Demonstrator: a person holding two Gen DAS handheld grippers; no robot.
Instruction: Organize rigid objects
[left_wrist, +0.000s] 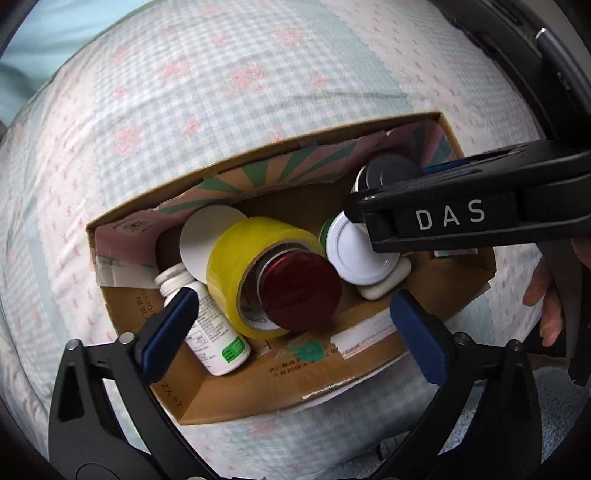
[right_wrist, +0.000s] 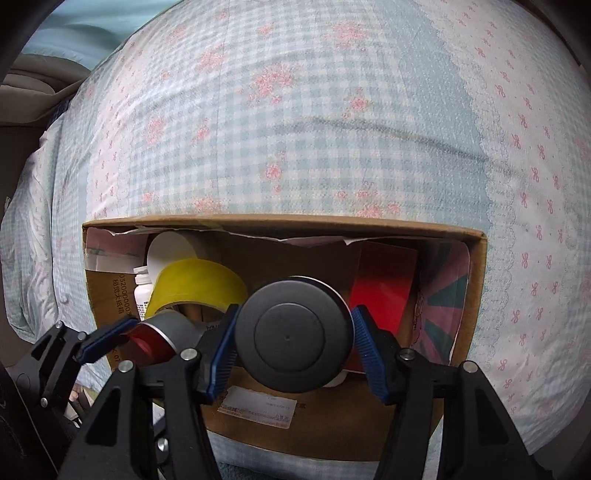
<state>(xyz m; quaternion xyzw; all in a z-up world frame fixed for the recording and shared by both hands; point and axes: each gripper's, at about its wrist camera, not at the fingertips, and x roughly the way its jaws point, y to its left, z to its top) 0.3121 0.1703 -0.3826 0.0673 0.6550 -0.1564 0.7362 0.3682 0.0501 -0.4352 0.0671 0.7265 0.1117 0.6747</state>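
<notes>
An open cardboard box (left_wrist: 280, 384) sits on a checked bedspread. Inside it are a red-lidded can (left_wrist: 301, 290), a yellow tape roll (left_wrist: 236, 254), a white pill bottle (left_wrist: 214, 332), a white-lidded jar (left_wrist: 356, 254), a white disc (left_wrist: 207, 232) and a black-lidded metal can (left_wrist: 388, 170). My left gripper (left_wrist: 291, 325) is open, its fingers on either side of the red-lidded can, not touching it. My right gripper (right_wrist: 293, 343) is shut on the black-lidded can (right_wrist: 295, 334) inside the box (right_wrist: 280, 223). The red-lidded can (right_wrist: 155, 339) and tape roll (right_wrist: 195, 280) lie to its left.
A red box (right_wrist: 384, 288) stands behind the black-lidded can. A white eraser-like block (left_wrist: 384, 284) lies under the white-lidded jar. The bedspread (right_wrist: 295, 129) surrounds the box on all sides. A hand (left_wrist: 546, 295) shows at the right edge.
</notes>
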